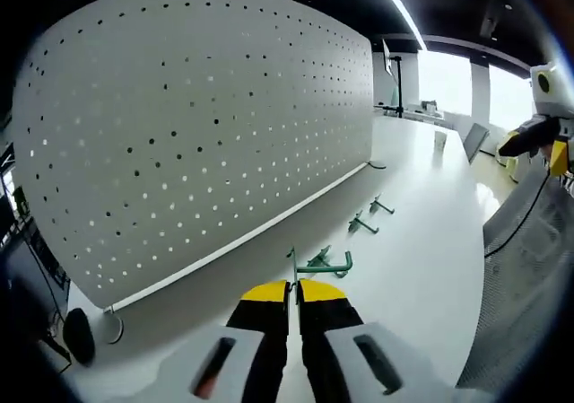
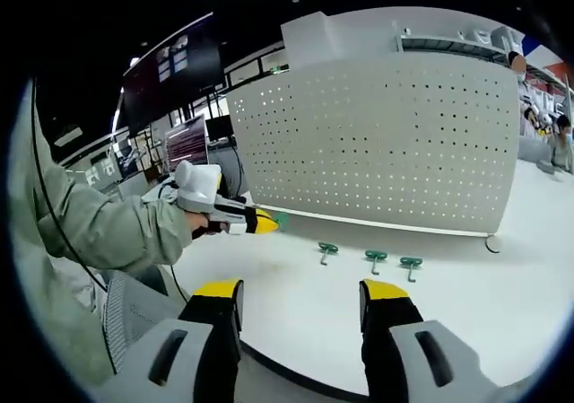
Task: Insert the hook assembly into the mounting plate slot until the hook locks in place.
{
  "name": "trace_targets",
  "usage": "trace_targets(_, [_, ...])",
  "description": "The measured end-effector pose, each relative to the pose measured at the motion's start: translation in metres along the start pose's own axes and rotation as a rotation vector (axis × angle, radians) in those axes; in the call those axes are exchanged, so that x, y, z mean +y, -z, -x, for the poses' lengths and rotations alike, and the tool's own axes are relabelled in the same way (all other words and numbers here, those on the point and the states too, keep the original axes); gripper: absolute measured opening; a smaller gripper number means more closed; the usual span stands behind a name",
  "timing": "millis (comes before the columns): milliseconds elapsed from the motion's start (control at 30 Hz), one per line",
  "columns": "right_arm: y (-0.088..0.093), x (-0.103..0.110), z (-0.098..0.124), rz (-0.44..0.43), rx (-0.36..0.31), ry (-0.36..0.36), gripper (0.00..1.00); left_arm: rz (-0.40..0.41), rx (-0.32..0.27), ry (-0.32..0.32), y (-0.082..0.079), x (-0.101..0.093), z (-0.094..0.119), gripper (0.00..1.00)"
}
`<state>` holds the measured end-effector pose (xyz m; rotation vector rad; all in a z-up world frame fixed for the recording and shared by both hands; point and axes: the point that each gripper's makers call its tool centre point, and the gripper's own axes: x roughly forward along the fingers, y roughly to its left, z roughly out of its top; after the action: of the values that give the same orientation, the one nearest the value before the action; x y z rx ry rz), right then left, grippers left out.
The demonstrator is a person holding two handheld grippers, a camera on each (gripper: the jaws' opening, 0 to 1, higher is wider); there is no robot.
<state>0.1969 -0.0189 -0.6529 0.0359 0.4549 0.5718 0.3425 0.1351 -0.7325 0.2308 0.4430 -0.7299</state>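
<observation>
The white pegboard (image 2: 386, 143), the mounting plate here, stands upright on the tabletop (image 2: 466, 304), so its holes face the person. In front of its base lie three green hooks (image 2: 375, 258) in a row, ready to pick. The left claw (image 1: 294, 288) is pressed together on a fourth green hook (image 1: 325, 263), seemingly to carry it to the board. The right claw (image 2: 300, 300) hangs spread apart, holding nothing, well back from the board.
</observation>
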Motion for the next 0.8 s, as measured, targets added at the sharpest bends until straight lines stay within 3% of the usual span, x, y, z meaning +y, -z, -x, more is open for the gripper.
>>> trace_targets(233, [-0.010, 0.008, 0.002, 0.017, -0.032, -0.043, 0.47, 0.007, -0.047, -0.009, -0.015, -0.022, 0.022, 0.03])
trace_targets(800, [-0.040, 0.021, 0.001, 0.040, -0.112, -0.137, 0.39, -0.023, -0.168, -0.064, -0.062, -0.042, 0.063, 0.03])
